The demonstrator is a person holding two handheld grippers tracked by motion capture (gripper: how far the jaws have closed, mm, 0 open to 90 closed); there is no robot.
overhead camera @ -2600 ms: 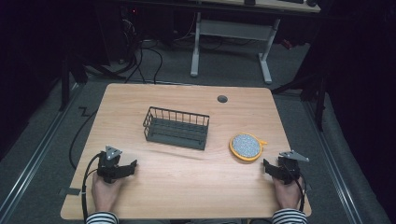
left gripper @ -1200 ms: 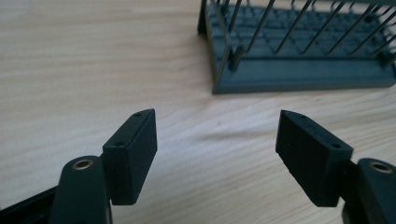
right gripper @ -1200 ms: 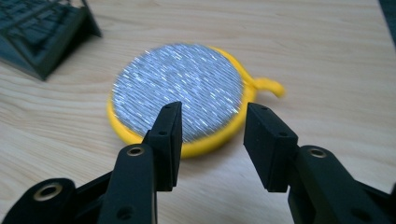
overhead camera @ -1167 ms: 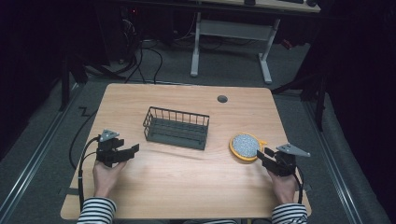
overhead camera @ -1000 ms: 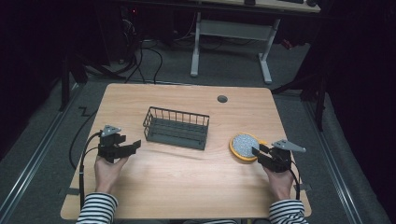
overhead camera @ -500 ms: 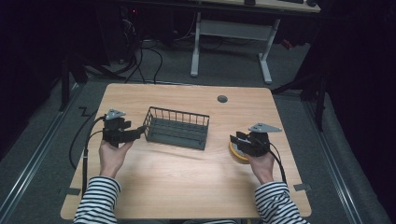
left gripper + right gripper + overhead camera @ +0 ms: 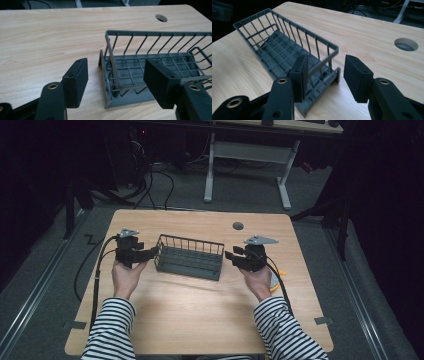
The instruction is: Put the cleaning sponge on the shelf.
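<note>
Both wide-open, empty grippers, left gripper (image 7: 150,253) and right gripper (image 7: 231,256), should straddle the wire basket's (image 7: 190,257) end rims squarely before closing

Table (image 7: 200,310) lit evenly, surroundings dark, pics slightly soft.

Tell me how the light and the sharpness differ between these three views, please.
High view: table lit, surroundings nearly black, picture slightly soft. Left gripper view: wire basket sharp, the near jaws a little soft, pale glare on the wood. Right gripper view: basket rim fairly sharp, far corners dark.
</note>
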